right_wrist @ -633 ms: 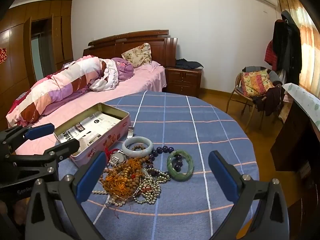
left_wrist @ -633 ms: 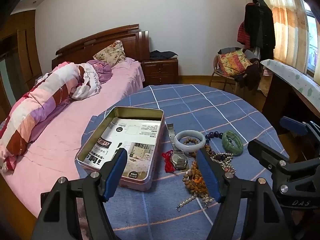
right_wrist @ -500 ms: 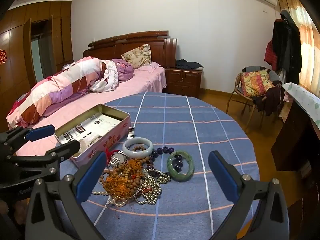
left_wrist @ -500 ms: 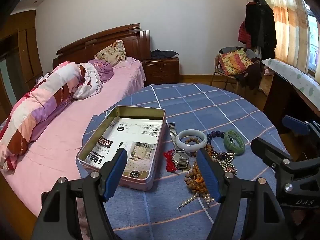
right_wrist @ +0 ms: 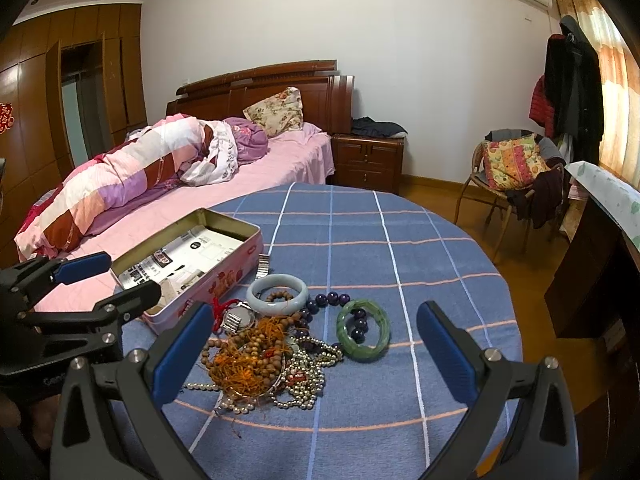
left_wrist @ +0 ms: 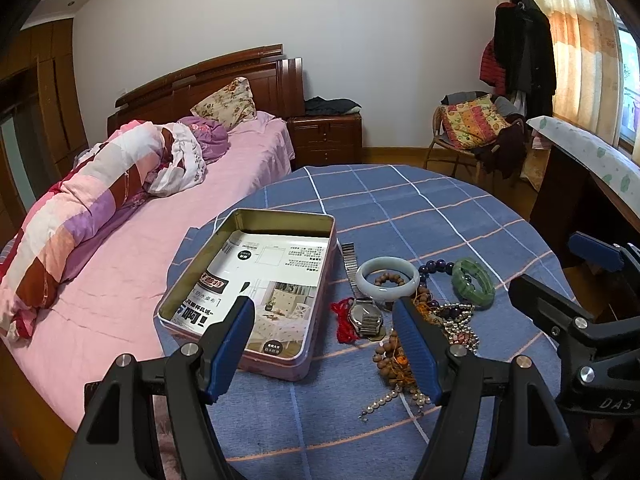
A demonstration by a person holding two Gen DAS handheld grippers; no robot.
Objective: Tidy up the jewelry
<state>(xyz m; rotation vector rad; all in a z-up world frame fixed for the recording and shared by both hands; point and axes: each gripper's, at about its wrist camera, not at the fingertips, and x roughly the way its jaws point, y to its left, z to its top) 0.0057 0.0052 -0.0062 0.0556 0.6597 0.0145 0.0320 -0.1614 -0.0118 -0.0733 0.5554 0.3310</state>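
Holding printed paper, open tin [left_wrist: 276, 216], jewelry [right_wrist: 280, 344] beside

Tin [left_wrist: 320, 276] was dull metal, lined with glossy printed paper [left_wrist: 276, 280]. Table [right_wrist: 420, 264] wore matt checked cloth. White bangle [right_wrist: 277, 289] and green bangle [right_wrist: 363, 330] looked smooth, polished stone. Watch [left_wrist: 365, 316] was shiny metal. Headboard [right_wrist: 272, 88] was glossy wood.

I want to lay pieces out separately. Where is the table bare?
Bare cloth lies beyond the tin and the green bangle, toward the table's far edge, and right of that bangle. It is crowded around the bead pile beside the tin.
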